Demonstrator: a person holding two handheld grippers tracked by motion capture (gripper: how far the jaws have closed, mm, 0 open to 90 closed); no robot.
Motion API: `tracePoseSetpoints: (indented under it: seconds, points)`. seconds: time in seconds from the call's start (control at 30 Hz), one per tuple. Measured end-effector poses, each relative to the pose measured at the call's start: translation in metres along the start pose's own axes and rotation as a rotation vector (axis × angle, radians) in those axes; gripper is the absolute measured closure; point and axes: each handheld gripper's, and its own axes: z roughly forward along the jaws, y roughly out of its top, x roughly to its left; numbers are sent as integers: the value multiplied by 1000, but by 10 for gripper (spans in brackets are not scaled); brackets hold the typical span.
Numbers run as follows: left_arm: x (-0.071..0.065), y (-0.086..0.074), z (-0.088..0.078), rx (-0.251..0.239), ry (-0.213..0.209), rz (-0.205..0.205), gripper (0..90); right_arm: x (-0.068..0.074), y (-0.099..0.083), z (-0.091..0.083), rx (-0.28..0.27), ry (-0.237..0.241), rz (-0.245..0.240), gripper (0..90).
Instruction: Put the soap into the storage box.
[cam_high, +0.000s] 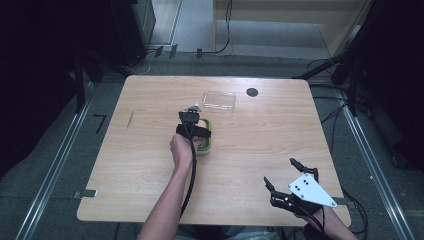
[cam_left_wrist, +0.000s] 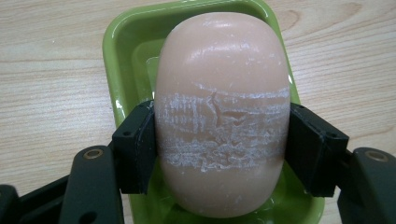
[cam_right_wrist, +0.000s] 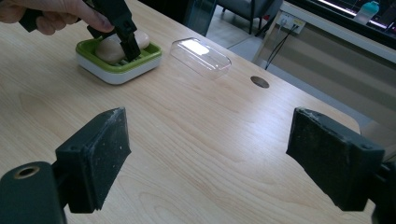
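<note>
— What's the left hand (cam_high: 181, 150) doing over there?

— It holds the left gripper (cam_high: 194, 131) near the middle of the pale wooden table (cam_high: 150, 165), pointing down into a shallow green soap dish with a white base (cam_right_wrist: 116, 70). From the left gripper view, the two black jaws are clamped on a smooth oval bar of peach-pink soap (cam_left_wrist: 222, 116), one jaw on each long side. There's a band of whitish scuff marks across the bar, level with the jaws.

— Is the soap lifted or sitting in the dish?

— It's within the green rim, directly over the tray. Whether it touches the bottom, I cannot tell.

— And further along?

— Just beyond the dish lies a clear rectangular plastic lid (cam_high: 219, 100), apart from it. Beside the lid, nearer the far edge, there's a small dark round hole in the tabletop (cam_high: 252, 92).

— The right side?

— The right gripper (cam_high: 283, 176) sits near the table's front right corner, well apart from the dish, with its grey three-cornered plate on top. Its jaws are spread wide, nothing between them but bare wood.
</note>
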Motion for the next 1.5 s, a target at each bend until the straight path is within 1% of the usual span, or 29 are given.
tracePoseSetpoints:
  seconds: [0.4,0.63,0.77,0.83,0.9,1.03,1.17,1.2,1.3,1.37,1.5]
  points:
    - [0,-2,4,-15,11,-11,339,0,0,0,-1,0,-1,131]
    - [-1,-3,4,-21,17,-9,337,0,0,0,0,-1,-1,131]
    - [-1,-3,5,-27,12,-15,331,0,0,0,-1,-1,-1,131]
    - [-2,-3,3,-38,13,-17,328,0,0,0,0,-1,-2,131]
    - [-2,-2,2,-36,14,-15,325,0,0,0,0,-1,-2,131]
    - [-1,-2,1,-21,8,-11,287,0,0,-1,-2,-2,-2,131]
    - [-2,-1,-2,-11,13,1,268,0,0,0,0,-2,-1,131]
    - [-3,0,-3,-13,15,2,238,0,-1,0,2,-2,0,131]
    - [-3,1,-6,-7,19,11,216,0,-1,-1,3,-3,1,131]
    - [-2,1,-9,-4,19,19,202,0,-1,-1,2,-4,1,131]
    - [1,2,-15,0,10,23,177,0,-1,-1,4,-3,-1,131]
